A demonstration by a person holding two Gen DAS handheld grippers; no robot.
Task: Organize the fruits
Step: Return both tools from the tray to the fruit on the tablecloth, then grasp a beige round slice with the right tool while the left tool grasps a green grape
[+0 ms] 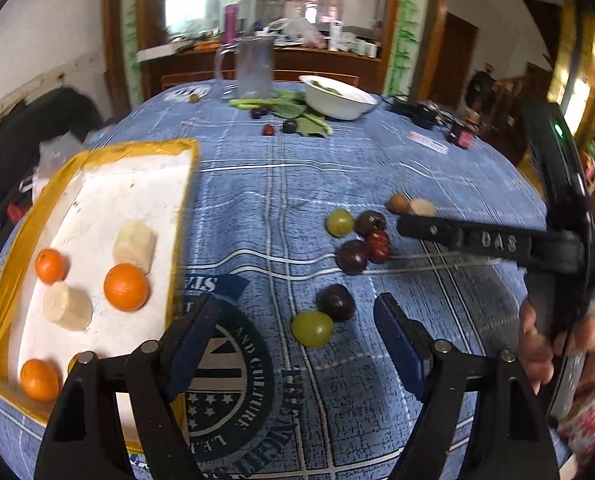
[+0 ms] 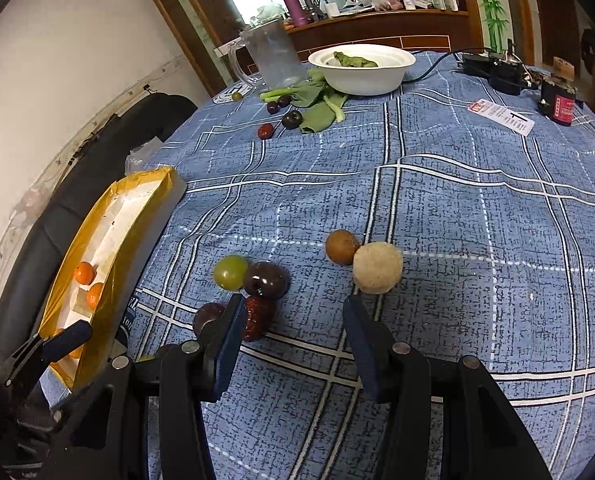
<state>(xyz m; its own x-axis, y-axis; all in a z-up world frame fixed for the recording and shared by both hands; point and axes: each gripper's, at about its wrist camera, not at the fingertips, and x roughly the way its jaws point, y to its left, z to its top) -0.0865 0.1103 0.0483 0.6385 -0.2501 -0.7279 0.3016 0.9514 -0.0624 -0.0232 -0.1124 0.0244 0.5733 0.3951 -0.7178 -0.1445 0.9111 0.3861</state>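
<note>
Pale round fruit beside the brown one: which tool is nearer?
Right. The right tool opens just short of the pale round fruit; the left tool sits over by the tray.

Black tongs (image 1: 297,320), blue pads (image 1: 401,344), silver rivets; floral sleeve (image 1: 589,412).

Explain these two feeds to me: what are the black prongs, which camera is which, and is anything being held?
The prongs are two hand-held grippers, each carrying its own camera looking along its fingers. One view is from the left gripper, beside the tray of oranges and banana pieces. The other is from the right gripper, over loose fruit on the tablecloth: a green grape, dark plums and a pale ball. Both grippers are open and hold nothing.
</note>
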